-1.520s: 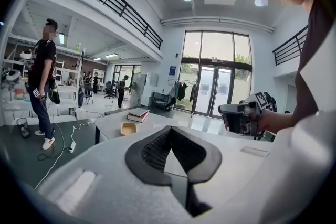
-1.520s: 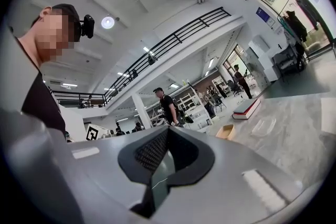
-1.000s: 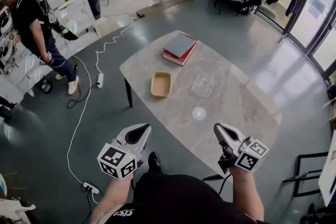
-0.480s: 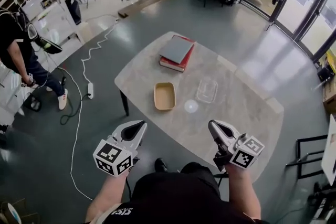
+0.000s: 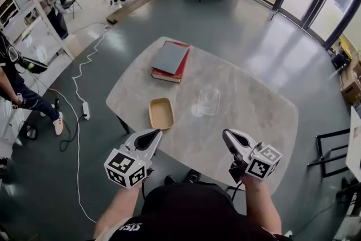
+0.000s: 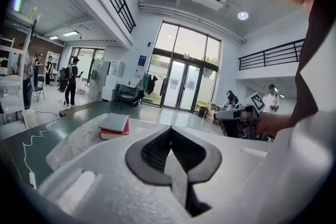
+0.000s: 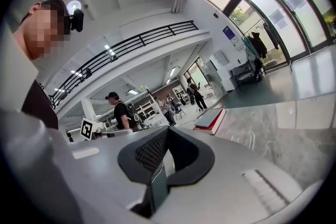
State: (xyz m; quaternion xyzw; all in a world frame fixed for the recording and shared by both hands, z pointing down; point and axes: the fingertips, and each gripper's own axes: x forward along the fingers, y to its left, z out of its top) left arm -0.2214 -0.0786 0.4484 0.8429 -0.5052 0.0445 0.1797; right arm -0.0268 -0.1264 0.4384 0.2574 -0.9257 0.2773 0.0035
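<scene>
The left gripper (image 5: pixel 151 135) and right gripper (image 5: pixel 228 134) have come up to the marble table (image 5: pixel 265 115), jaws apparently closed on nothing. The tan tray (image 5: pixel 161 113) lies nearest the left gripper, with the clear container (image 5: pixel 208 101) beyond it.

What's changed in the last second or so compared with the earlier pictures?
The left hand-held gripper and right hand-held gripper have been carried nearer the table, so the tan tray, clear container and stacked books lie closer to them. Nothing was taken hold of or let go. Unchanged: both grippers shut and empty, and the things keep their places on the table.
</scene>
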